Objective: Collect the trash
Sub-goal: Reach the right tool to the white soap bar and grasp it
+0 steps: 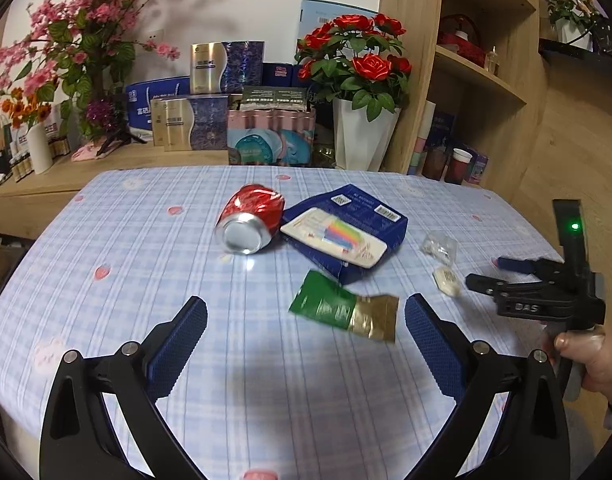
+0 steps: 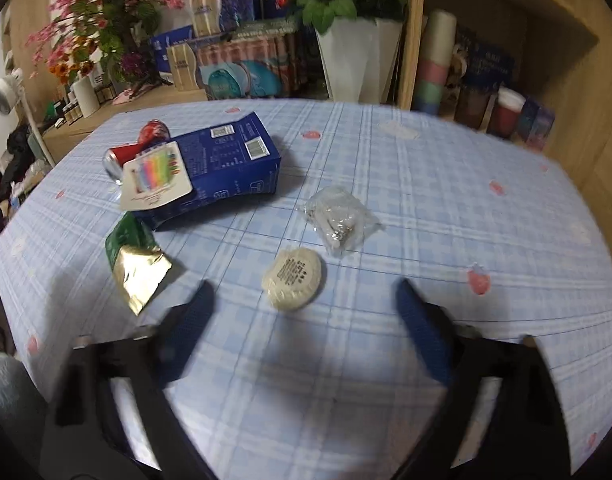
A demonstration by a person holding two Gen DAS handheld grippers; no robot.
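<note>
Blue-padded grippers hover apart over littered table.

Left gripper (image 1: 306, 320) is spread wide, empty, low over the tablecloth (image 1: 106, 240), with the green-gold wrapper (image 1: 343, 312) just ahead between its fingertips. Right gripper (image 2: 304, 300), held by a hand (image 1: 585, 360), is also spread and empty, aimed at the round packet (image 2: 293, 278). Beyond lie the plastic bag (image 2: 339, 220), blue box (image 1: 349, 232) and can (image 1: 250, 220) on its side.
</note>
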